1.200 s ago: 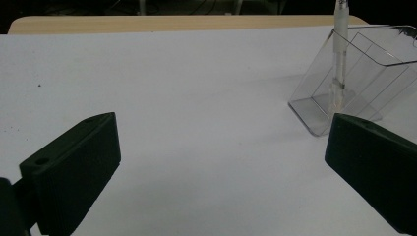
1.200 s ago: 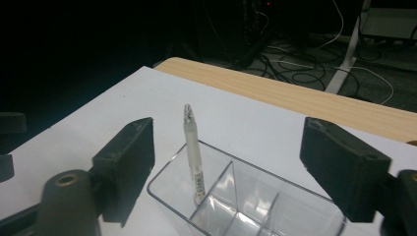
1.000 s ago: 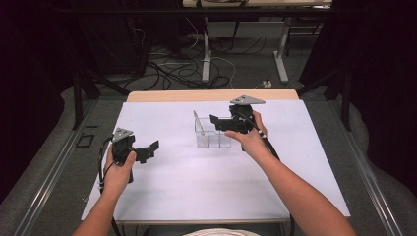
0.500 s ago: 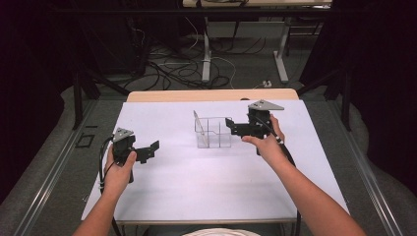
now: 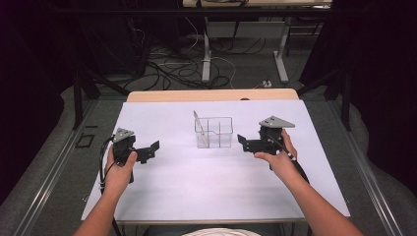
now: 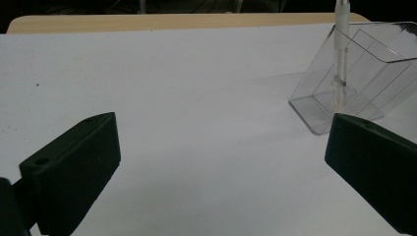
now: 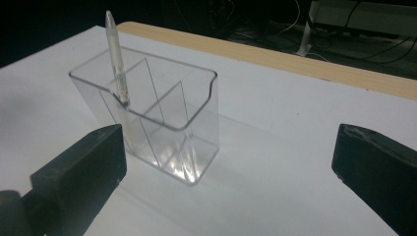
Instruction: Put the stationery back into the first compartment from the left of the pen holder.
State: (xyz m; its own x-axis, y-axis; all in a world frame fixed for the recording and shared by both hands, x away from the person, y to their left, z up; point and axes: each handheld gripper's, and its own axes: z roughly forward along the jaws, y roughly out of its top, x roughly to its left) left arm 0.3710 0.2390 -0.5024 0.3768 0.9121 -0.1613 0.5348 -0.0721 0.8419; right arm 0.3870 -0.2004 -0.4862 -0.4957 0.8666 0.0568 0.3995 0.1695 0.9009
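A clear plastic holder [image 5: 219, 133] with dividers stands at the middle of the white table [image 5: 196, 191]. A pale pen [image 5: 197, 121] leans in its left compartment. My right gripper [image 5: 244, 142] hovers just right of the holder, open and empty, jaws pointing at it. My left gripper [image 5: 153, 149] rests at the left of the table, open and empty, well apart from the holder. In the left gripper view the holder [image 6: 366, 73] and pen [image 6: 340, 49] sit far right beyond the open gripper [image 6: 221, 152]. The right gripper view has the holder [image 7: 164, 130] and pen [image 7: 117, 59] ahead on the left, past the open gripper [image 7: 228, 162].
A strip of bare wood [image 5: 211, 95] runs along the table's far edge. Beyond it are cables [image 5: 172, 64] and metal table legs [image 5: 281, 54] on the dark floor. White surface lies open in front of the holder and to both sides.
My right gripper has drawn back from above the holder to the right and lower, open. The pen stays in the holder. The left gripper has not moved.
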